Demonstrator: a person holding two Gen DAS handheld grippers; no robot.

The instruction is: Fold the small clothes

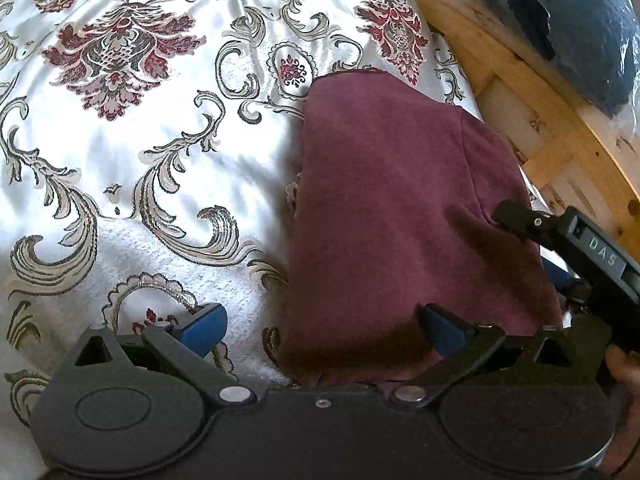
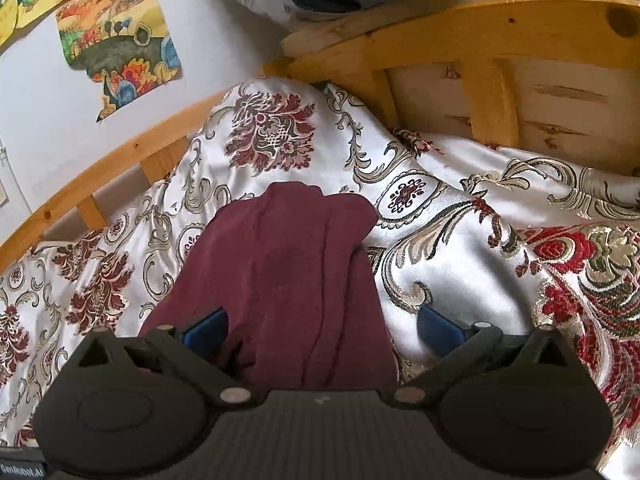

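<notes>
With both the left tongs (image 1: 322, 326) and right tongs (image 2: 320, 326) released, the maroon garment (image 1: 400, 208) lies at 3 o'clock on the brocade bedspread (image 1: 160, 120), so each should pinch a near corner evenly.

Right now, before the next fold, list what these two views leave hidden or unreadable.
- Near edge of the maroon garment: in both wrist views it runs under the gripper bodies, so its type and its hem stay unseen.
- Right gripper: the left wrist view shows only one dark tip on the cloth; its own view shows both blue fingers apart.
- Dark blue bundle on the wooden frame: cut by the picture's edge.
</notes>
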